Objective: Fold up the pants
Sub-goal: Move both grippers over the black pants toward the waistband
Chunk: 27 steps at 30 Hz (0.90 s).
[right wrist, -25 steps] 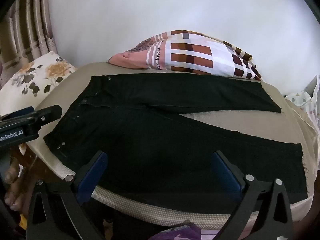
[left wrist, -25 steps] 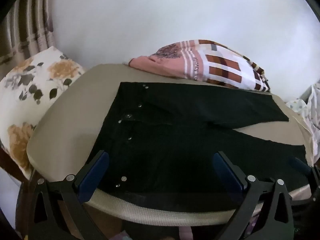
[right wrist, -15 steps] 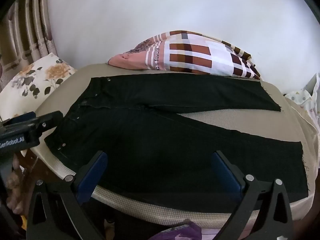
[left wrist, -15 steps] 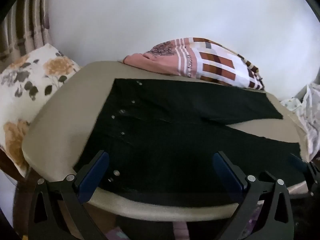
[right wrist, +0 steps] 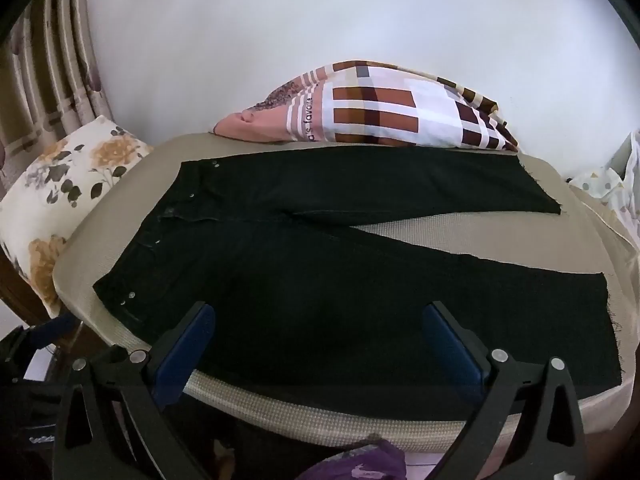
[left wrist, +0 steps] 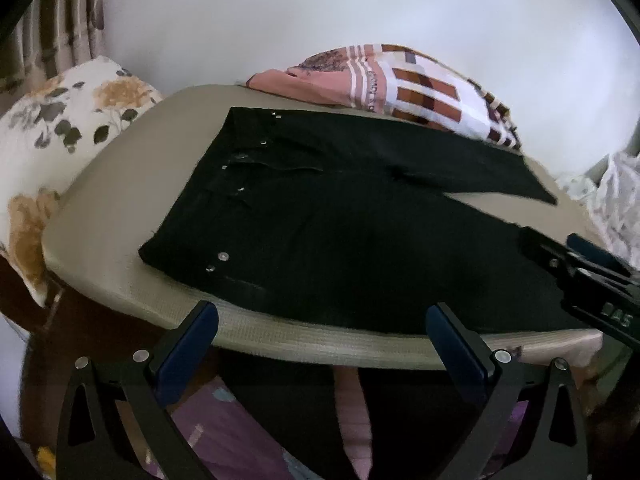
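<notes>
Black pants lie flat on a beige padded table, waistband to the left and both legs running right with a gap between them. My left gripper is open, its blue pads just off the table's near edge below the waist and the near leg. My right gripper is open too, its pads low over the near leg with nothing pinched. In the left wrist view the right gripper shows at the right, over the near leg's hem. The left gripper shows dimly at the right wrist view's lower left.
A checked pink, white and brown cloth pile lies at the table's far edge against a white wall. A floral pillow sits at the left by a curtain. Pale spotted cloth lies at the right, and purple fabric below the table's edge.
My left gripper has pulled back and sunk; its pads, earlier over the waist area, now sit off the table's near edge. The right gripper has barely moved. Both stay open.
</notes>
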Motion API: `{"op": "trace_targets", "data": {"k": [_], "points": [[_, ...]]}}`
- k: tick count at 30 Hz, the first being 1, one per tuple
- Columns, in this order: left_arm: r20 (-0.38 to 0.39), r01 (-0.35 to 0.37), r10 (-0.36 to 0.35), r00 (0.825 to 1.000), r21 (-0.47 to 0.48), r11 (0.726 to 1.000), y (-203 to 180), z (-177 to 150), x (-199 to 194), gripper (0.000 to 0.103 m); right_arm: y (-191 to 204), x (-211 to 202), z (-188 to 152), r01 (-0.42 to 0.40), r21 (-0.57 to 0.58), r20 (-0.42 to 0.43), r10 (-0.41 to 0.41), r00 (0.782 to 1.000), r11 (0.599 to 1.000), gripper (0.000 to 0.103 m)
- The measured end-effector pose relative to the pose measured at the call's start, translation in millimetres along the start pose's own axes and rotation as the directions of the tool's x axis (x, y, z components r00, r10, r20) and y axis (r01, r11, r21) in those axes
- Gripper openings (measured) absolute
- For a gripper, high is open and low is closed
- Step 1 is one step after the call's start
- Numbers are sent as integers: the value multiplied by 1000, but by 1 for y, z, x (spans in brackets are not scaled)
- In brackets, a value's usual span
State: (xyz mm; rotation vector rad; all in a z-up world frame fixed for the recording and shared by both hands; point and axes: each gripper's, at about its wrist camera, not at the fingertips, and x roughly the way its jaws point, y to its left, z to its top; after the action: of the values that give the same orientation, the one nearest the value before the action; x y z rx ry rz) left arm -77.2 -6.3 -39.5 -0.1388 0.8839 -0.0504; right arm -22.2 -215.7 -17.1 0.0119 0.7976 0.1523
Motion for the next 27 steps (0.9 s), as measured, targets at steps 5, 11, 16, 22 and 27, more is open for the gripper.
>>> {"op": "trace_targets", "data": {"k": [5, 11, 16, 22, 27], "points": [[-43, 106, -106, 993, 6, 994, -2, -5, -6, 103, 0, -4, 0, -2, 0, 6, 2, 1000, 1000, 103], [-1, 112, -112, 994, 19, 994, -4, -3, -16, 103, 4, -9, 1, -1, -11, 11, 1, 1000, 1000, 103], [44, 16, -18, 999, 53, 998, -1, 15, -15, 102, 5, -7, 0, 0, -13, 7, 0, 1000, 1000, 103], [47, -51, 49, 998, 38, 998, 13, 48, 3, 102, 10, -1, 2, 2, -29, -4, -2, 1000, 1000, 103], [69, -80, 79, 995, 13, 997, 36, 84, 24, 102, 9, -1, 14, 3, -40, 9, -3, 1000, 999, 103]]}}
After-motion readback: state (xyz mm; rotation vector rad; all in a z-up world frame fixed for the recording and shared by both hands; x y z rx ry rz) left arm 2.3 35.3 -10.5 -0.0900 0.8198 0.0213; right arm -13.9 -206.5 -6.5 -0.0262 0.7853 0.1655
